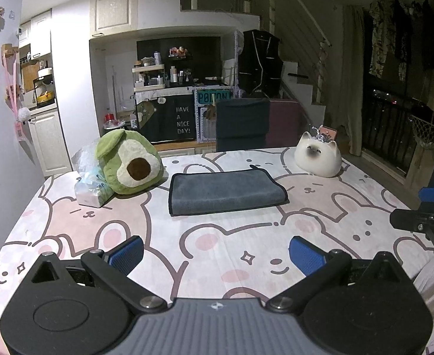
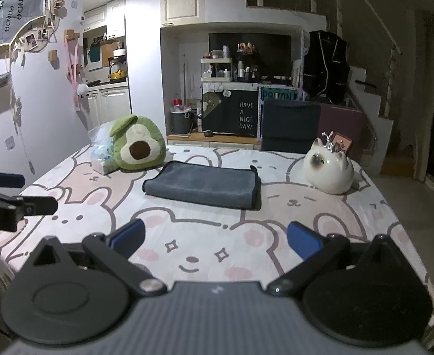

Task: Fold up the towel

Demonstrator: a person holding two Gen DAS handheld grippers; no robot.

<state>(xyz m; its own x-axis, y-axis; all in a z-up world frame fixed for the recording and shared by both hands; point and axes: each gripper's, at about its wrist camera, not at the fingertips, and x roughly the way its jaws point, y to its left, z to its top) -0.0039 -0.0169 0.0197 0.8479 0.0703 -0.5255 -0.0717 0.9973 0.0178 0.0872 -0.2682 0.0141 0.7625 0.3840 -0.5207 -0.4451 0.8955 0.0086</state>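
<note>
A grey towel (image 1: pixel 226 192) with dark edging lies folded into a flat rectangle on the rabbit-print tablecloth (image 1: pixel 217 236), in the far middle of the table. It also shows in the right wrist view (image 2: pixel 203 185). My left gripper (image 1: pixel 217 256) is open and empty, well short of the towel, above the near cloth. My right gripper (image 2: pixel 215 238) is open and empty too, also short of the towel. The right gripper shows at the right edge of the left wrist view (image 1: pixel 432 207); the left gripper shows at the left edge of the right wrist view (image 2: pixel 10 195).
A green avocado plush (image 1: pixel 128 165) and a plastic-wrapped tissue pack (image 1: pixel 91 183) stand left of the towel. A white cat figure (image 1: pixel 319 156) stands at the far right. A dark chair back (image 1: pixel 242 124) is behind the table. The wall is on the left.
</note>
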